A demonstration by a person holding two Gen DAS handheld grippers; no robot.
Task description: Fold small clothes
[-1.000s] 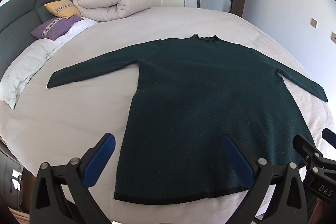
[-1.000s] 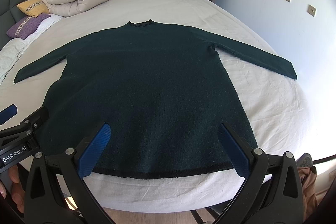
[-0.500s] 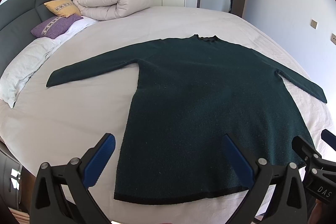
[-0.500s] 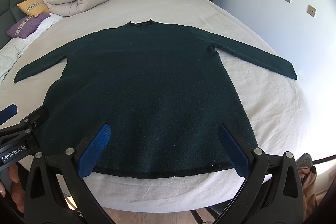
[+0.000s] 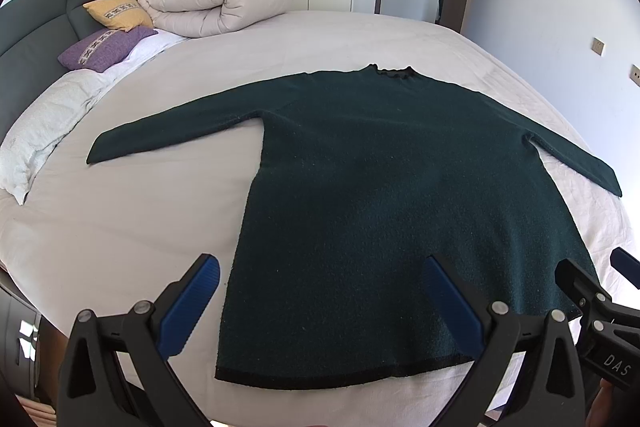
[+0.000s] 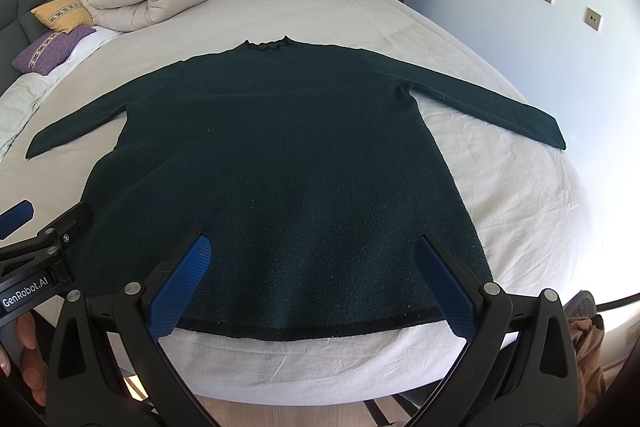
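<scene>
- The sweater [image 5: 400,195] is laid flat on the bed [image 5: 120,227], front or back side up — which cannot be told — with both sleeves spread outward and no fold yet made.
- Its long axis is run from the black-trimmed hem [image 6: 304,331], at the near edge of the bed, to the collar [image 6: 268,45], at the far end; the garment therefore lies straight ahead of both tools.
- The left tool [image 5: 316,301] is held above the hem with its jaws wide apart and nothing between them; the left edge of the hem is seen between its blue fingers.
- The right tool [image 6: 308,277] is likewise held wide open and empty, over the right half of the hem.
- Neither tool is in contact with the fabric, as far as can be judged.
- The left sleeve [image 5: 172,135] is judged nearer to the left tool, and the right sleeve [image 6: 492,107] nearer to the right tool — each sleeve is best reached by the tool on its own side.
- A lengthwise fold would be started from the hem, which is the part closest to both tools.
- A rolled duvet [image 5: 208,5] and two cushions [image 5: 108,35] are kept at the headboard end, well apart from the garment.
</scene>
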